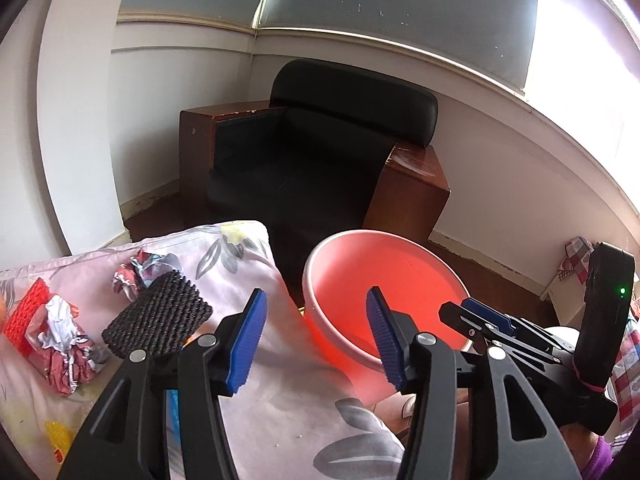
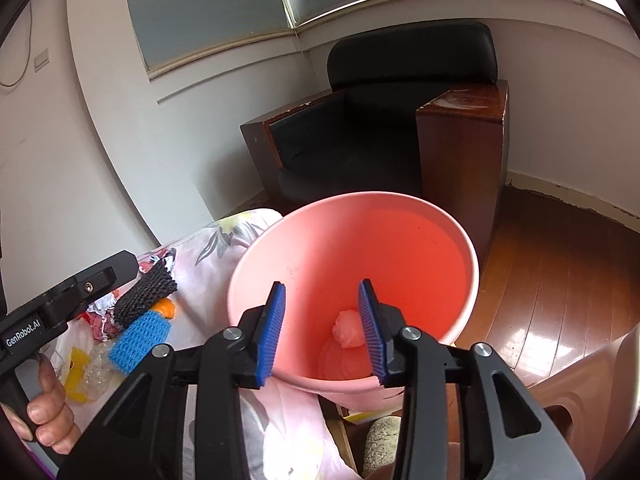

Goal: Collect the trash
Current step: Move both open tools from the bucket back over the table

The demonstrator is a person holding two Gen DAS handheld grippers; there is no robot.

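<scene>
My left gripper (image 1: 316, 320) stands open and empty over the floral bed cover (image 1: 280, 412). Left of it lie a black foam net (image 1: 160, 316), two crumpled paper wads (image 1: 64, 344) (image 1: 140, 272) and a red foam net (image 1: 24, 320). A pink bucket (image 1: 320, 256) stands just off the bed's edge, to the right. In the right wrist view my right gripper (image 2: 322, 320) hangs open over the bucket (image 2: 256, 256) with nothing between its pads. A pale crumpled lump (image 2: 348, 330) lies at the bucket's bottom. A blue foam net (image 2: 140, 340) and clear and yellow packaging (image 2: 80, 368) also lie on the bed.
A black armchair with wooden sides (image 1: 320, 140) stands in the corner behind the bucket. Glossy wooden floor (image 2: 560, 280) spreads to the right. A brown piece of furniture (image 2: 580, 400) is close at the lower right. A person's hand (image 2: 48, 408) holds the left tool.
</scene>
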